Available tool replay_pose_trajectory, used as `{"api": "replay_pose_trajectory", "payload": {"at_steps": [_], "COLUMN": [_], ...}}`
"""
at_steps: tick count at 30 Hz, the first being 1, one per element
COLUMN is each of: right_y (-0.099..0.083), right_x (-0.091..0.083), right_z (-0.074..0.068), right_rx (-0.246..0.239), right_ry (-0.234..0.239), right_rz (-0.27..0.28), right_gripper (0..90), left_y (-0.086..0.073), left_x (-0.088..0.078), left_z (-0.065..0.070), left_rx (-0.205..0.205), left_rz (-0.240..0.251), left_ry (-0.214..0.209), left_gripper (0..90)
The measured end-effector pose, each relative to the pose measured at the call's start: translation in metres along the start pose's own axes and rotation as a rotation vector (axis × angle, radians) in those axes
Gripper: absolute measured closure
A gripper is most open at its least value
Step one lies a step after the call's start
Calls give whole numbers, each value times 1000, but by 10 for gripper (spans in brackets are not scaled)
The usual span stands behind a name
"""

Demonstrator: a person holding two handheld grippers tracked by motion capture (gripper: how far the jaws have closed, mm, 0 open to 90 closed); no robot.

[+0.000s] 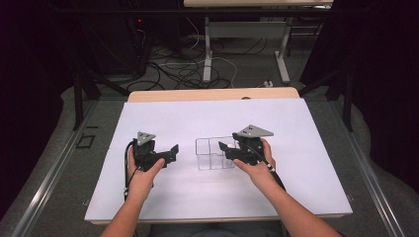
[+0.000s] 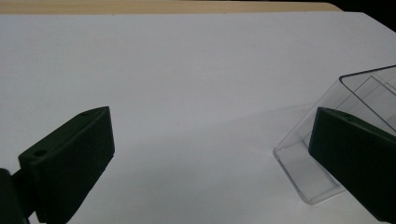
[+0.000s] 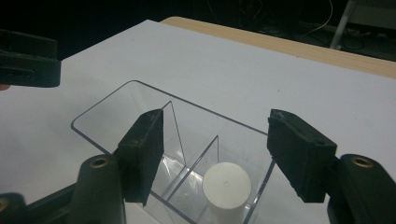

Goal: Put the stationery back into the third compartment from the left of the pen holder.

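A clear plastic box (image 1: pixel 210 154) with dividers stands in the middle of the white sheet. In the right gripper view a white cylinder (image 3: pixel 227 186) stands upright in the box's (image 3: pixel 112 100) near compartment. My right gripper (image 1: pixel 226 148) hovers over the box's right end, and its jaws (image 3: pixel 215 140) are open just above the cylinder, touching nothing. My left gripper (image 1: pixel 173 150) rests to the left of the box, apart from it. Its jaws (image 2: pixel 210 121) are wide open over bare sheet, with the box's corner (image 2: pixel 299 158) beside the right jaw.
The white sheet (image 1: pixel 197 192) covers most of the wooden table (image 1: pixel 212 94). One black jaw of the left gripper (image 3: pixel 28 58) shows at the far left of the right gripper view. Beyond the table are desk legs (image 1: pixel 207 54) and cables on the floor.
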State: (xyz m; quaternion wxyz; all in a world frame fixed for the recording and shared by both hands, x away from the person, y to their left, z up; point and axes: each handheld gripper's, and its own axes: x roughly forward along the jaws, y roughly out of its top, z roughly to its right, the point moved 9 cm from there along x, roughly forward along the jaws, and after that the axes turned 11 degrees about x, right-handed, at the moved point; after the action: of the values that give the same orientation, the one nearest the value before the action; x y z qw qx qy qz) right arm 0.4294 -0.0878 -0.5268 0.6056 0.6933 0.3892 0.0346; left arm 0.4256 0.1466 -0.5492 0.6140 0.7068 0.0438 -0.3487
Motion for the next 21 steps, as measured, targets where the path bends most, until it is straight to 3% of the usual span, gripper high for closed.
{"api": "replay_pose_trajectory", "payload": {"at_steps": [6, 11, 15, 18, 21], "right_y": [11, 15, 15, 14, 15], "right_x": [-9, -14, -16, -17, -20], "right_z": [3, 12, 28, 45, 59], "right_rx": [-11, 27, 56, 72, 83], "right_ry": [32, 22, -17, -71, -100], "right_rz": [37, 31, 24, 19, 19], "right_gripper": [338, 310, 216, 141, 128], "left_y": [1, 0, 0, 0, 0], "left_x": [-2, -3, -4, -4, -3], "left_z": [-5, -9, -11, -13, -14], "left_rx": [-6, -11, -10, -12, -8], "left_rz": [9, 4, 7, 8, 6], "left_ry": [8, 11, 14, 16, 14], "left_gripper": [4, 3, 3, 3, 3]}}
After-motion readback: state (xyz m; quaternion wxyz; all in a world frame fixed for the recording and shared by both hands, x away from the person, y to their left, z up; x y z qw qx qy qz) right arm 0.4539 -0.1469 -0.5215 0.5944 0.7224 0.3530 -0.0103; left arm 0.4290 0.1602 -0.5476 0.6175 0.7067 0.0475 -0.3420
